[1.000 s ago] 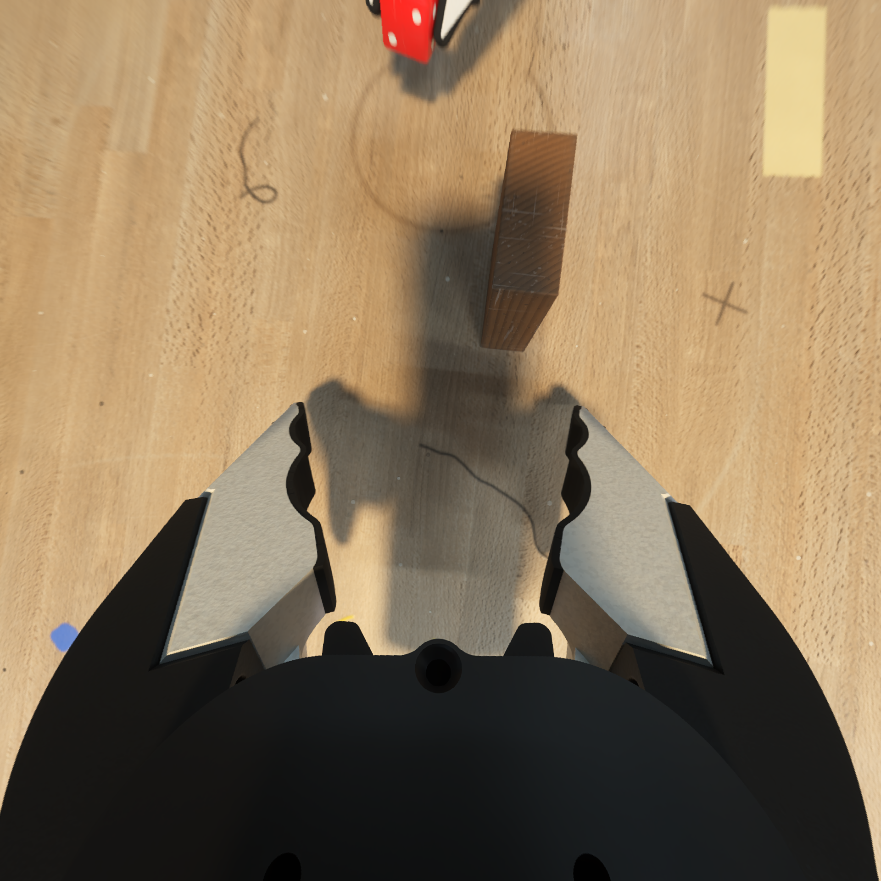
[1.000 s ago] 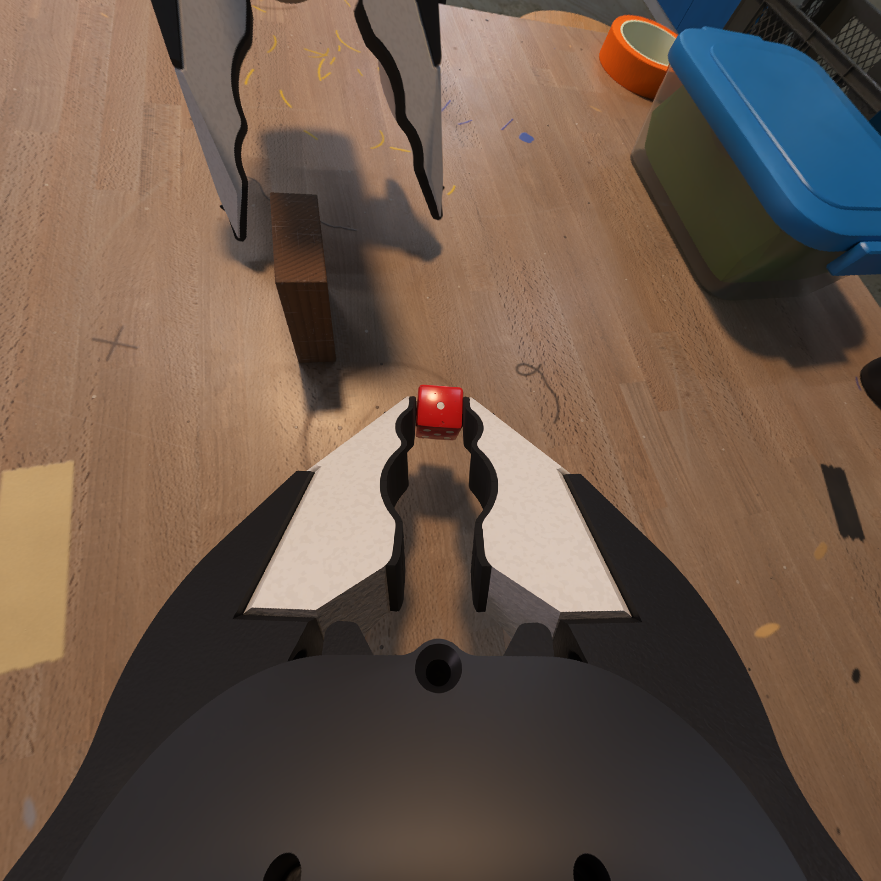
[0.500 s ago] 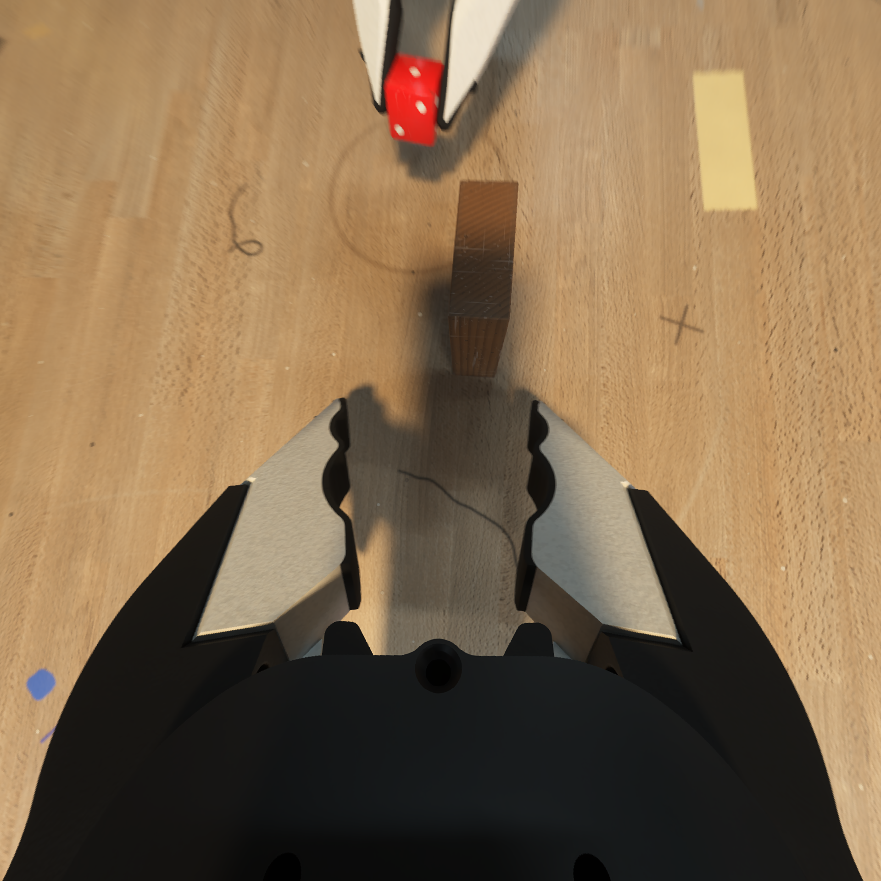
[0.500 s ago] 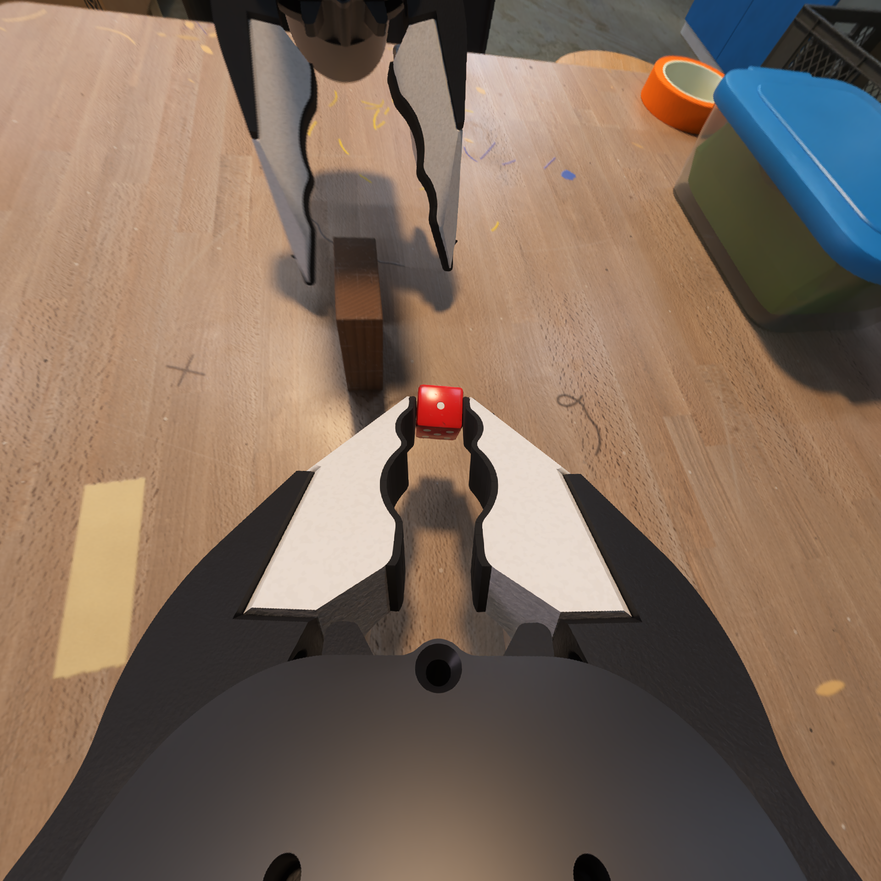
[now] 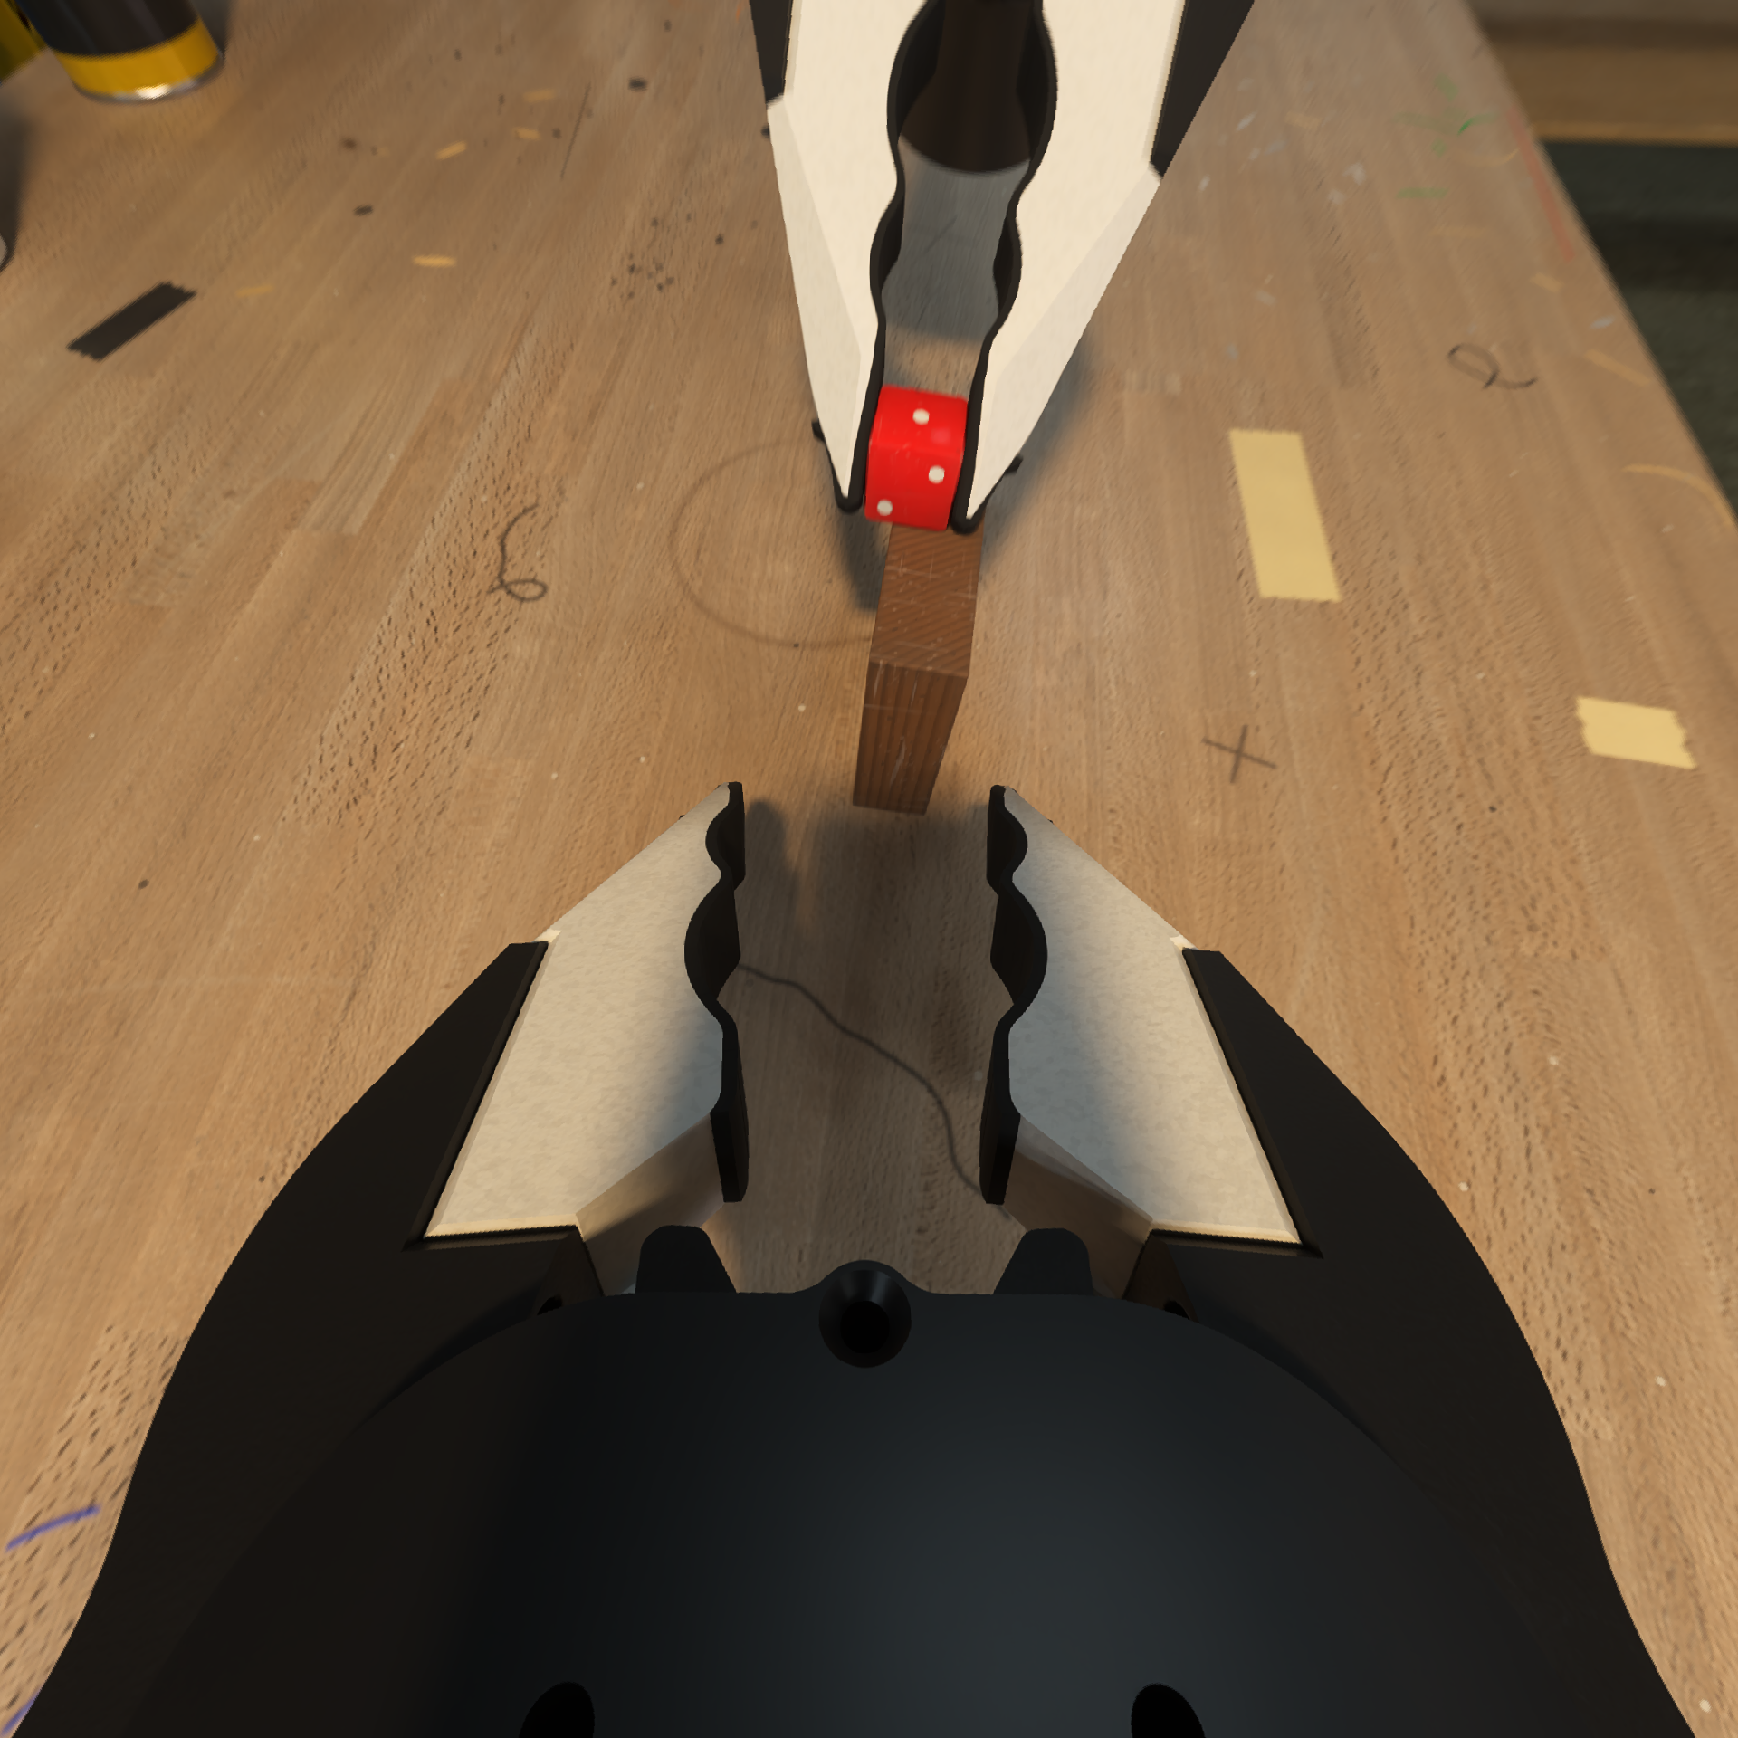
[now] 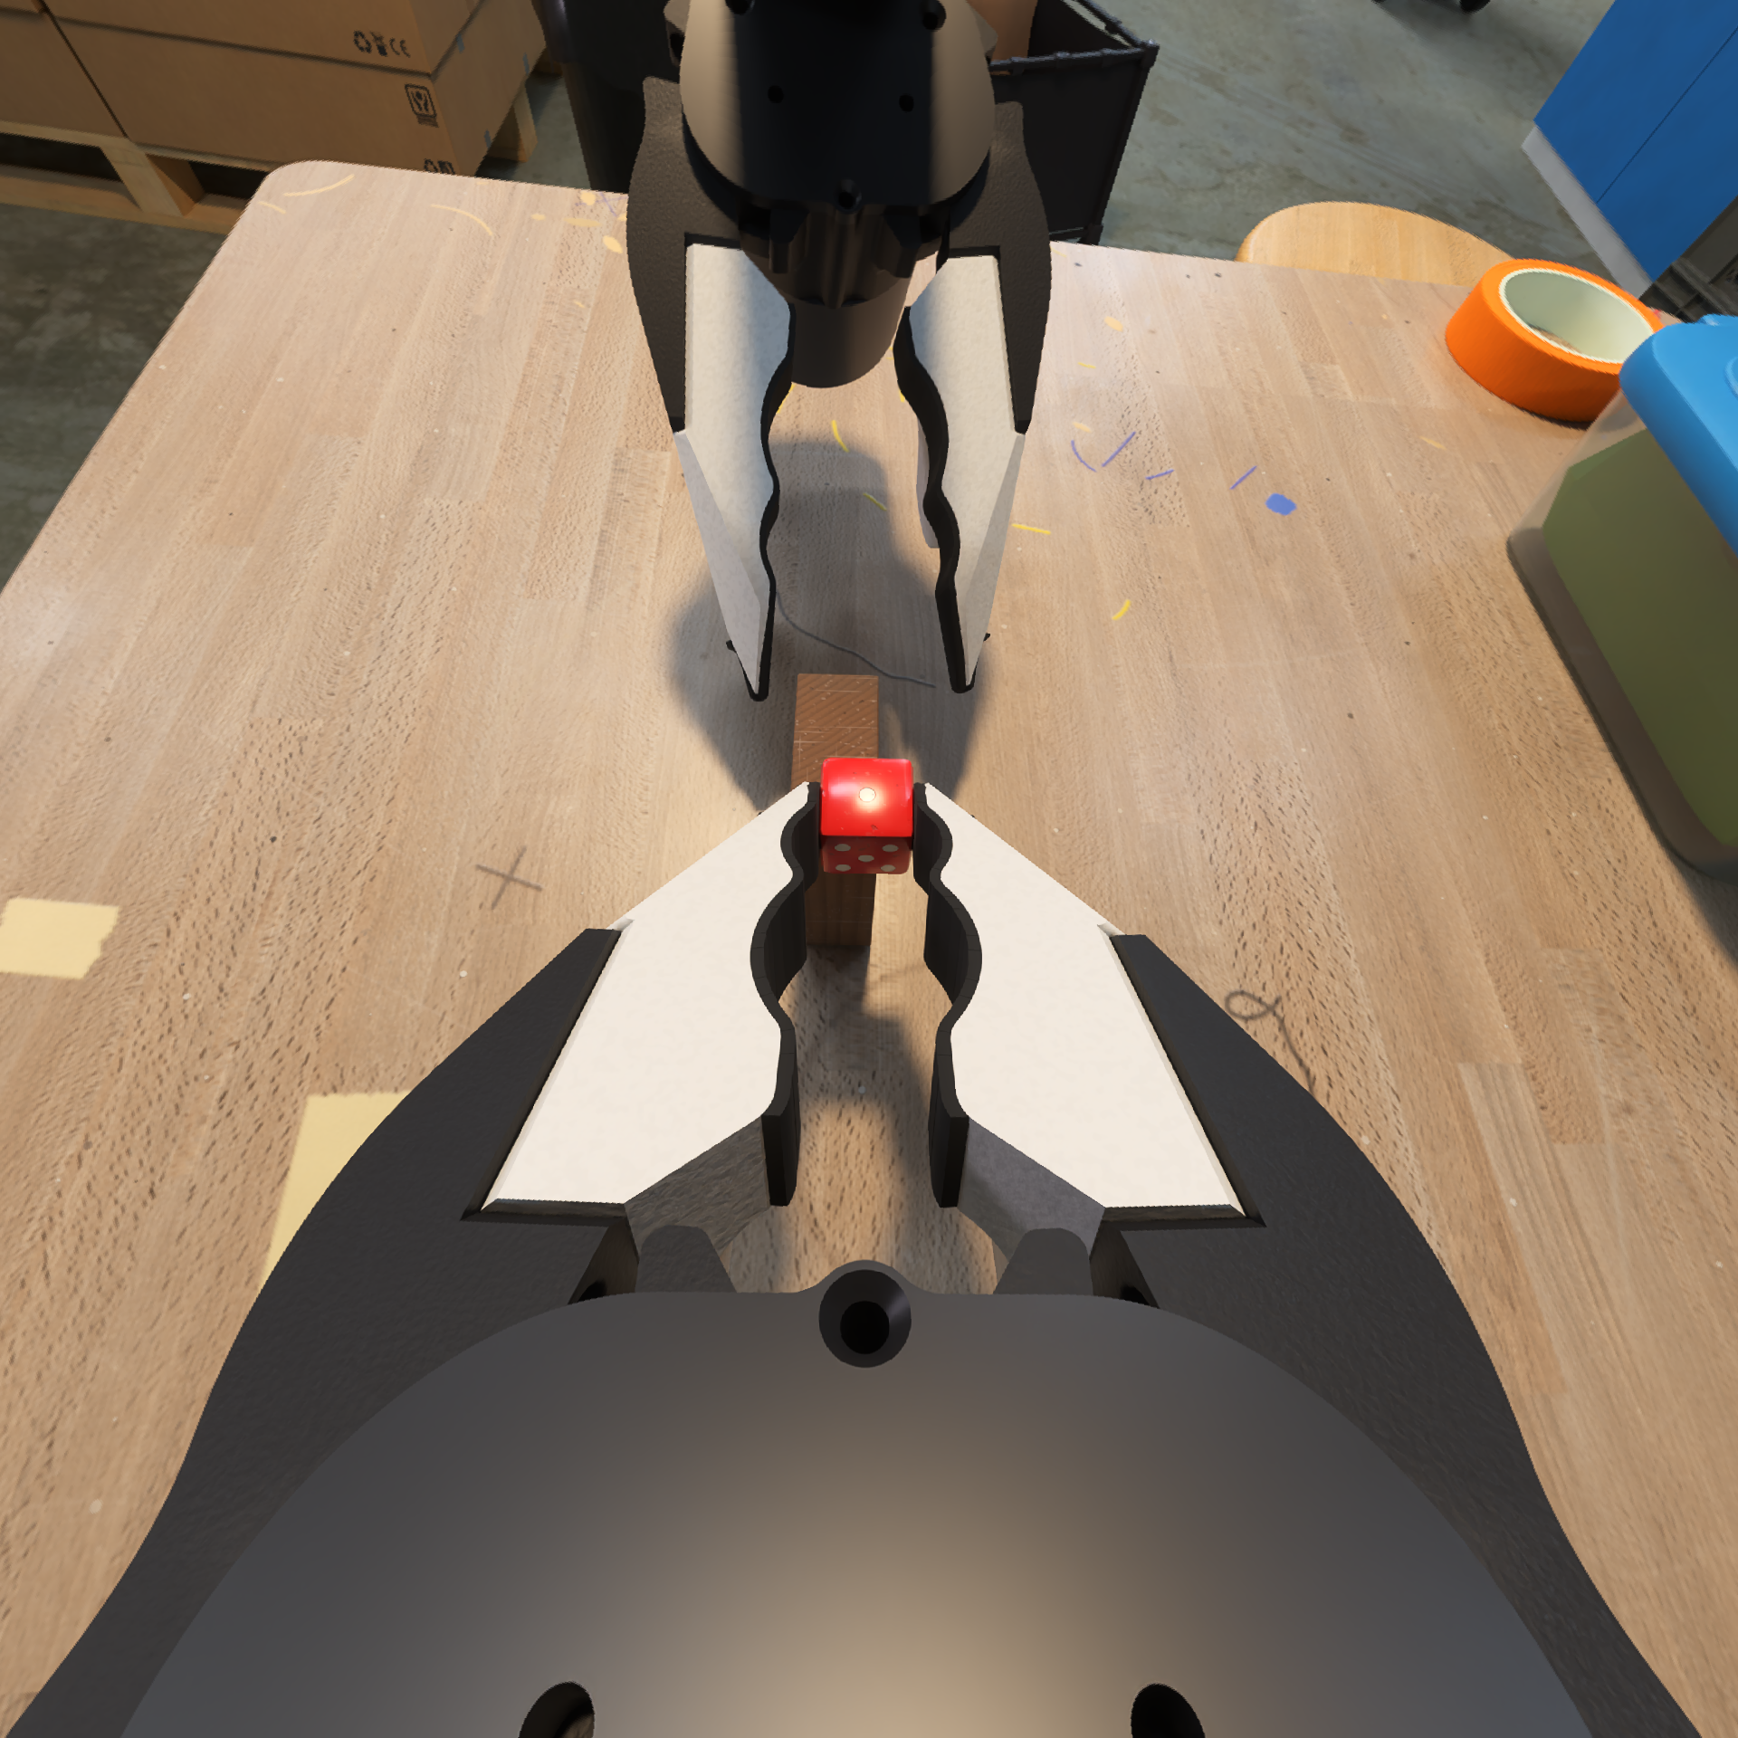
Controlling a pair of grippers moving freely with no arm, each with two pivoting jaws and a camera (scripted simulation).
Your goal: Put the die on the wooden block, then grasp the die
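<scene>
The red die (image 6: 866, 811) with white pips is held between the fingertips of my right gripper (image 6: 866, 816), which is shut on it. It sits over the near end of the narrow brown wooden block (image 6: 835, 717); I cannot tell whether it touches the block. In the left wrist view the die (image 5: 914, 457) shows at the far end of the block (image 5: 917, 663), clamped by the right gripper (image 5: 914, 489). My left gripper (image 5: 863, 799) is open and empty, its tips just short of the block's near end. It also shows in the right wrist view (image 6: 858, 682), beyond the block.
An orange tape roll (image 6: 1552, 340) and a green bin with a blue lid (image 6: 1655, 583) stand at the right. A yellow and black can (image 5: 132, 47) stands far left. Tape strips (image 5: 1281, 513) and pen marks lie on the table (image 6: 376, 564). Cardboard boxes (image 6: 282, 85) stand beyond it.
My right gripper has carried the die sideways and forward from beside the block to over its end. My left gripper has closed in on the block's other end, jaws narrowing a little but still open.
</scene>
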